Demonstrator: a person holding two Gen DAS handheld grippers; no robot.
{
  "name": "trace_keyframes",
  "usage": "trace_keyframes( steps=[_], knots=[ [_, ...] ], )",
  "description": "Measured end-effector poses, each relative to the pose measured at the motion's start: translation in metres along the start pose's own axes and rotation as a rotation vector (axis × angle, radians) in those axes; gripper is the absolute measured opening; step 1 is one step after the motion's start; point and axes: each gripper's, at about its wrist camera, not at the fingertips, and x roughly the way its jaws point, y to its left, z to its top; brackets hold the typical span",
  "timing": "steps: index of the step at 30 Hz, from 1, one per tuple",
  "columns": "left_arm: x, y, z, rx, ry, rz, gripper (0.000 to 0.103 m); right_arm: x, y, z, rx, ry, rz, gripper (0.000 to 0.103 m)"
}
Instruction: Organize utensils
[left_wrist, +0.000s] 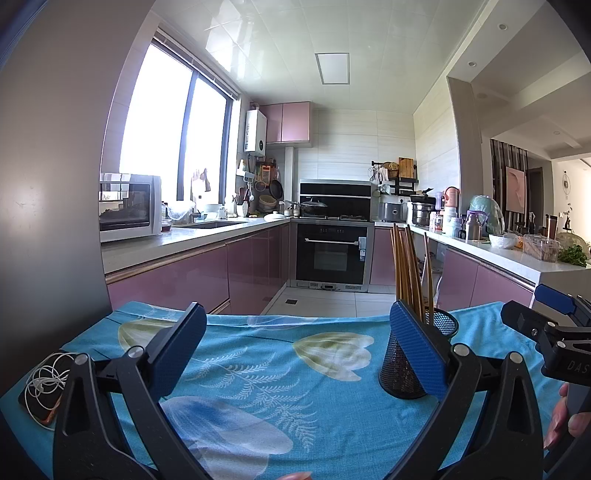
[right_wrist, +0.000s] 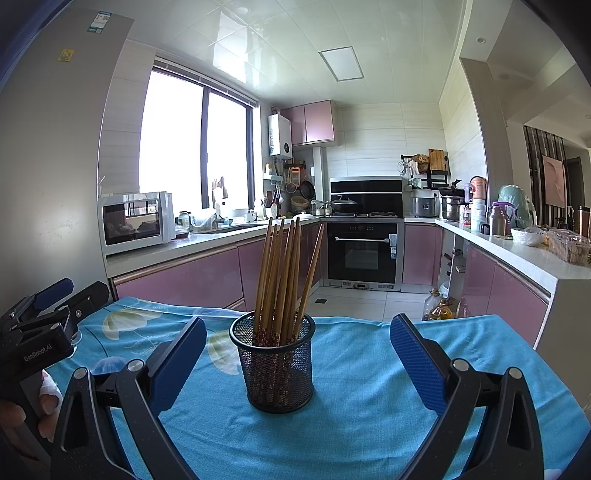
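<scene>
Both hand-held grippers hang empty over the counter (right_wrist: 369, 424), the right hand-held gripper (right_wrist: 298, 365) with fingers wide apart around the mesh holder (right_wrist: 275, 369), the left hand-held gripper (left_wrist: 298, 354) equally spread. We see the holder near the counter's far edge, all chopsticks (right_wrist: 280, 280) upright inside. We judge them light, stiff and slippery; pinch mid-shaft. A coiled white cable (left_wrist: 46, 373) lies at the left edge.
</scene>
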Motion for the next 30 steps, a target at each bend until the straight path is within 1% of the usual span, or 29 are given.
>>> trace_keyframes(
  steps=[15,23,25,28,29,30],
  knots=[
    [0.0,0.0,-0.002,-0.003,0.004,-0.001,0.098,0.002,0.0,0.0,0.0,0.006,-0.001,0.097],
    [0.0,-0.003,-0.006,0.019,0.0,-0.01,0.098,0.006,0.002,-0.003,0.002,0.016,0.002,0.097],
    [0.001,-0.004,-0.007,0.021,0.012,-0.012,0.098,0.008,0.001,-0.004,0.0,0.025,-0.001,0.097],
    [0.005,-0.002,-0.007,0.015,0.053,-0.016,0.098,0.015,-0.01,-0.006,-0.005,0.075,-0.023,0.097],
    [0.008,0.0,-0.008,0.022,0.072,-0.001,0.098,0.02,-0.017,-0.008,-0.007,0.111,-0.041,0.097],
    [0.011,0.001,-0.008,0.029,0.094,0.009,0.098,0.028,-0.027,-0.011,-0.008,0.171,-0.074,0.097]
  ],
)
